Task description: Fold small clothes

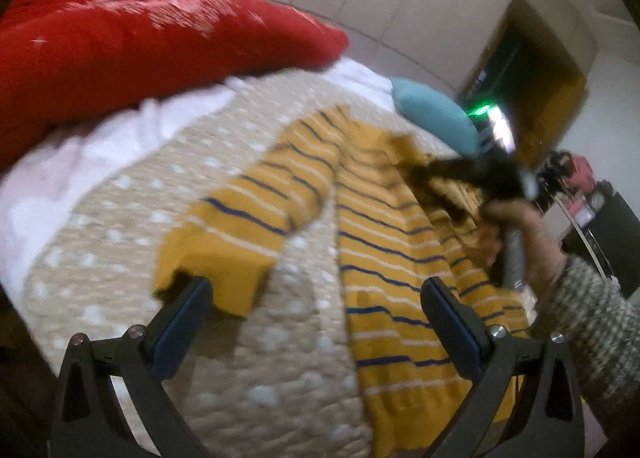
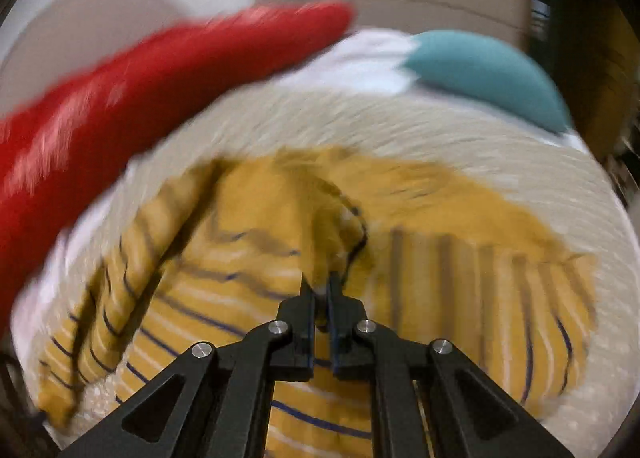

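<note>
Early stage: the striped yellow sweater [image 1: 384, 242] lies spread on the bed [image 1: 120, 226], sleeves out, no fold completed. Our right hand-held gripper [image 2: 320, 286] pinches sweater fabric between closed fingers; our left hand-held gripper [image 1: 316, 298] hovers wide open, empty.

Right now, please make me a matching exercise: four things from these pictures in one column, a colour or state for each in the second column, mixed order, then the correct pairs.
1. striped sweater
2. pillow
3. left gripper
4. right gripper

A. open, holding nothing
B. teal
C. yellow with blue and white lines
D. shut on cloth

Pairs: 1-C, 2-B, 3-A, 4-D
</note>
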### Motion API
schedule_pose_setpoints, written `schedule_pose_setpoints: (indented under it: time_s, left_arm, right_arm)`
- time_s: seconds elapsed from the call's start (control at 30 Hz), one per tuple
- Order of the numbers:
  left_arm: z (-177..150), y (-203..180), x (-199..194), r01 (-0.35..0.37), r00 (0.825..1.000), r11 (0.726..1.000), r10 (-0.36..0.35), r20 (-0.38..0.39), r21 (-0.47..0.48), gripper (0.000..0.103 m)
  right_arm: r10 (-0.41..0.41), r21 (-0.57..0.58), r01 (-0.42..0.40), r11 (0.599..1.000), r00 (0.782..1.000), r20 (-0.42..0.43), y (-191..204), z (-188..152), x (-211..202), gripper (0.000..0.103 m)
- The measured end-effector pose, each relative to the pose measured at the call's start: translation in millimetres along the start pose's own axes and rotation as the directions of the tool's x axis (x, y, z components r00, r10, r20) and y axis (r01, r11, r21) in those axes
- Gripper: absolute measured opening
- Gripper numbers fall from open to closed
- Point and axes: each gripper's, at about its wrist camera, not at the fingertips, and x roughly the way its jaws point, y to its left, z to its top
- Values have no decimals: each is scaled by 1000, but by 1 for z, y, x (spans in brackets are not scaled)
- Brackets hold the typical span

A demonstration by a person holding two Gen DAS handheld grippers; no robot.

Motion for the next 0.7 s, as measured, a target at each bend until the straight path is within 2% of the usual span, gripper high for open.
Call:
schedule_pose_setpoints:
  time_s: [0.1, 0.17, 0.23, 0.33, 0.43, 0.53, 0.6, 0.7]
  left_arm:
    - [2, 10, -15, -31, 999, 1000, 31, 38, -4, 103]
    - [4, 19, -22, -33, 998, 999, 35, 58, -34, 103]
    - [7, 34, -30, -39, 996, 996, 45, 75, -81, 103]
    - [12, 52, -40, -62, 991, 988, 77, 105, -142, 103]
    - [13, 77, -57, -92, 983, 971, 124, 135, -220, 103]
    - [11, 97, -73, -137, 973, 952, 181, 144, -276, 103]
    - [9, 105, -81, -149, 968, 943, 201, 152, -297, 103]
    - [4, 114, -93, -143, 966, 939, 201, 164, -314, 103]
  right_arm:
    - [-47, -85, 45, 995, 999, -19, 24, -18, 15, 16]
    - [-41, -120, 40, 992, 999, -9, 34, -27, 11, 16]
    - [32, -118, -32, 992, 999, -9, 35, -26, 0, 21]
    - [49, -155, -45, 987, 999, 24, 53, -26, -20, 26]
    - [130, -202, -122, 972, 991, 27, 82, -35, -43, 35]
    - [234, -251, -230, 940, 972, -13, 118, -54, -56, 42]
    - [310, -272, -317, 908, 948, -68, 145, -72, -57, 44]
    - [332, -296, -353, 888, 935, -121, 177, -91, -49, 46]
